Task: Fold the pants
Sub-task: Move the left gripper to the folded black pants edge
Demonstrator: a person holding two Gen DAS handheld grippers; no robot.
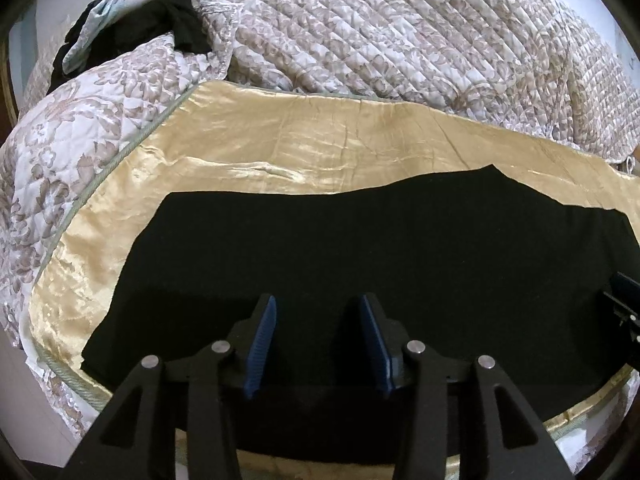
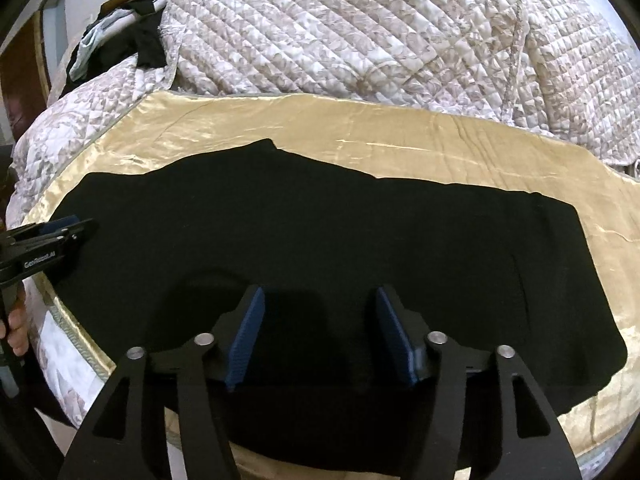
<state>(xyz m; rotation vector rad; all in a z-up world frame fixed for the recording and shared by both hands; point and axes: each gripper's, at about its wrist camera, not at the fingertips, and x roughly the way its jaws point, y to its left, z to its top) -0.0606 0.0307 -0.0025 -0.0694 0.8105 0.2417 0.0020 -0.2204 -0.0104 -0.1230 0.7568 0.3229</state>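
The black pants are spread flat on a gold satin sheet over the bed (a quilted floral cover is bunched behind). Both the left gripper and right gripper are held apart above the fabric, nothing clamped.

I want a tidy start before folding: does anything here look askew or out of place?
The black pants lie flat on the gold satin sheet, but their far edge is uneven, peaking in a hump. A heap of dark and pale green clothes sits crumpled at the far left on the quilted floral bedspread.
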